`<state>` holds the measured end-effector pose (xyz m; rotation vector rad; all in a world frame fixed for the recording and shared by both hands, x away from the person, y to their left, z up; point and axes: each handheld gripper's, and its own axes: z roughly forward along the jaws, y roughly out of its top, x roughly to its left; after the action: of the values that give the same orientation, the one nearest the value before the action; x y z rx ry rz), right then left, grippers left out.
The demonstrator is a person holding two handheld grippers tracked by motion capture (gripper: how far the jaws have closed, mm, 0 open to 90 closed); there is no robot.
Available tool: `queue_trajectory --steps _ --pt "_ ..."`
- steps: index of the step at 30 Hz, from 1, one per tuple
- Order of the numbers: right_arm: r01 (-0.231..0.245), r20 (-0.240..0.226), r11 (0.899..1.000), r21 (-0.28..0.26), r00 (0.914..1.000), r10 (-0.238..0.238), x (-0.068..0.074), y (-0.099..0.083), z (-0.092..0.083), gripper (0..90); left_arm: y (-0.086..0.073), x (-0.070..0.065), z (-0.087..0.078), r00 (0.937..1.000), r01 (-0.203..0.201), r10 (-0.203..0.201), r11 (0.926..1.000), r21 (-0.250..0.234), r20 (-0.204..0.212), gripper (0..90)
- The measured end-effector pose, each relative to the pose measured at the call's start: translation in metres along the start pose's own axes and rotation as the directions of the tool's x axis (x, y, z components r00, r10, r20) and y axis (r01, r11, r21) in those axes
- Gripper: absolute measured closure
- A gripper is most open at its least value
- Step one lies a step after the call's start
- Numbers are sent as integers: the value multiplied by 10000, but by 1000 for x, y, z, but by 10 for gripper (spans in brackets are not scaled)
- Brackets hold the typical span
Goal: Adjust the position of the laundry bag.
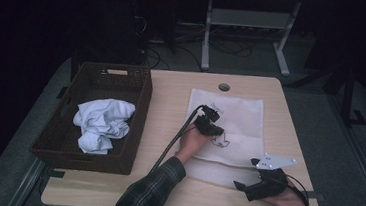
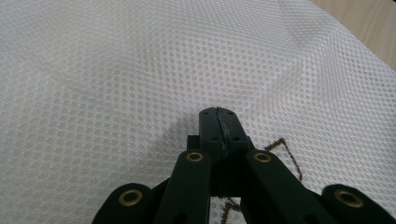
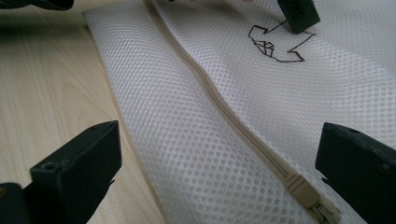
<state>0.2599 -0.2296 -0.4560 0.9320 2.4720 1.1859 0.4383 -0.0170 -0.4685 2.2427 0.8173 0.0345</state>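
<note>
A white mesh laundry bag (image 1: 235, 117) lies flat on the table (image 1: 171, 97), with a dark stitched outline drawing (image 1: 221, 141) on it. My left gripper (image 1: 217, 131) is shut, and its tips (image 2: 218, 115) press down on the mesh (image 2: 116, 79) just beside the drawing (image 2: 286, 151). My right gripper (image 1: 246, 174) is open at the bag's near right corner. In the right gripper view its jaws stand wide apart on either side of the beige zipper (image 3: 219, 100), with the zipper pull (image 3: 306, 192) between them. The drawing (image 3: 275, 44) and the left gripper's tip (image 3: 299, 14) show farther off.
A dark brown woven basket (image 1: 140, 109) stands on the left of the table and holds a crumpled white cloth (image 1: 101, 123). A round cable hole (image 1: 224, 87) sits at the table's far edge. Bare wood (image 3: 46, 84) lies beside the bag.
</note>
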Motion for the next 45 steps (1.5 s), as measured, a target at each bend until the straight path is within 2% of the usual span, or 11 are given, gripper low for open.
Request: queue_trajectory --steps 5,7,12,13,14,18,23,24,29,34,45 --pt "-9 6 10000 -12 10000 9 0 0 0 0 1 -1 1 9999 -95 94 9999 38 76 898" --pt "-27 4 10000 -15 10000 27 0 0 -1 0 1 -1 -3 9998 -210 209 9998 74 20 870" --pt "-35 -1 10000 -21 10000 35 0 0 0 0 1 -2 -12 9992 -402 402 9991 119 -34 730" --pt "-29 1 10000 -23 10000 29 0 0 0 0 1 -2 -15 9991 -426 427 9990 108 -69 730" --pt "-15 2 10000 -17 10000 15 0 0 0 0 0 -2 -19 9989 -452 453 9989 131 -108 648" --pt "-31 12 10000 -5 10000 31 0 0 0 0 -3 -1 -28 9988 -463 465 9988 153 -120 487" --pt "-14 7 10000 2 10000 14 0 0 0 0 -8 -1 -40 9991 -412 412 9991 67 -34 392" --pt "-12 10 10000 9 10000 12 0 0 0 0 -11 -1 -46 9994 -346 346 9994 -18 66 342" --pt "5 7 10000 33 10000 -5 0 0 0 0 -17 -4 -60 9983 -572 573 9983 86 -131 226" --pt "17 14 10000 11 10000 -17 0 0 0 0 -23 -5 -69 9976 -658 662 9976 195 -179 186" --pt "-16 48 10000 -4 10000 16 -1 0 1 0 -42 -9 -107 9972 -719 713 9971 -250 -222 180"
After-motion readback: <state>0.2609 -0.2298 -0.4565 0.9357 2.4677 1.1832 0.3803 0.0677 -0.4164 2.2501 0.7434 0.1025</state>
